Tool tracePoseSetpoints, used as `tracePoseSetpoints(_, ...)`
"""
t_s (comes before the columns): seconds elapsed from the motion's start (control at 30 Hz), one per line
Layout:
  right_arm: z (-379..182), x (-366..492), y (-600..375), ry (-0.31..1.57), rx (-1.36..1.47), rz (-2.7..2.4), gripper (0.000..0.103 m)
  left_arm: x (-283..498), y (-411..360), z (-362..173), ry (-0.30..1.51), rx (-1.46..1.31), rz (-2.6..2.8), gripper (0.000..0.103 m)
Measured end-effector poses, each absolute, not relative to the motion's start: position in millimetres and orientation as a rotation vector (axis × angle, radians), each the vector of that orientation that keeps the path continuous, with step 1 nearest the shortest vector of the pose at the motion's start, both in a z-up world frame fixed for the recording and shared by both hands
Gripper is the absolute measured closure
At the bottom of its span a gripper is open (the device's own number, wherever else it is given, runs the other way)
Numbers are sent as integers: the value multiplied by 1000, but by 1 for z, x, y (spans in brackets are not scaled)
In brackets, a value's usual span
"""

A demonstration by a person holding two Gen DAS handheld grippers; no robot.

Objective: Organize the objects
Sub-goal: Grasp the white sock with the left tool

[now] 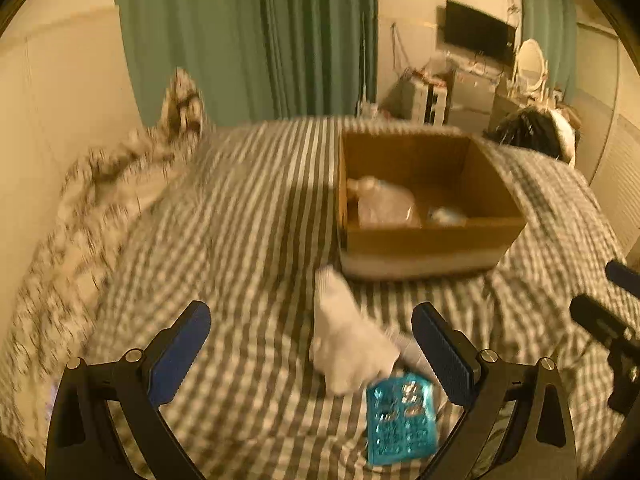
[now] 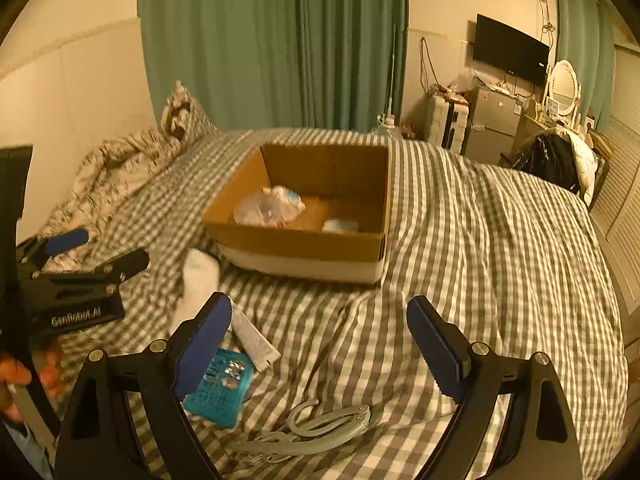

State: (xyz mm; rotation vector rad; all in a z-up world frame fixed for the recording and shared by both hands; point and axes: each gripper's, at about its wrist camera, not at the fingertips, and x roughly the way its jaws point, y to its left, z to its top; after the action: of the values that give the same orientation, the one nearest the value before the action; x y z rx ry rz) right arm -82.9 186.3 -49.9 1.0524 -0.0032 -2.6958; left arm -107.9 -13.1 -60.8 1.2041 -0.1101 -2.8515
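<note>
Both left gripper (image 1: 311,344) and right gripper (image 2: 319,332) spread wide, holding nothing. White sock (image 1: 344,340), teal packet (image 2: 219,390), grey tube (image 2: 256,340) and folding hanger (image 2: 316,430) lay on the checked bed (image 2: 480,280), before the cardboard box (image 2: 304,246). Risked snagging loose cover along with the thin packet.

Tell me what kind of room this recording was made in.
Most likely a lived-in bedroom or small studio. A bed with a checked cover fills the view, a pillow lies at its head, and a wall-mounted TV hangs above a vanity mirror.
</note>
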Motion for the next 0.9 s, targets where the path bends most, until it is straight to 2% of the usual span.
tracePoseSetpoints(0.27, -101, -104, 180, -32, 1201, -2638, 13, -126, -1, -131, -147, 1396, -2791, 0)
tracePoseSetpoints(0.53, -131, -122, 169, -35, 1311, -2562, 13, -150, 3, -163, -95, 1487, -2792, 1)
tracePoseSetpoints(0.57, -134, -123, 169, -39, 1326, -2557, 13, -151, 5, -166, -99, 1499, -2804, 4)
tracePoseSetpoints(0.67, -141, -128, 168, -50, 1364, -2545, 13, -153, 10, -175, -93, 1578, -2854, 30)
tracePoseSetpoints(0.7, -142, -130, 167, -48, 1372, -2544, 13, -152, 11, -175, -106, 1572, -2860, 35)
tracePoseSetpoints(0.8, -143, -132, 162, -26, 1382, -2536, 13, -146, 5, -167, -48, 1571, -2891, 46)
tracePoseSetpoints(0.9, -145, -135, 151, 13, 1385, -2510, 13, -140, -13, -152, 31, 1563, -2889, 48)
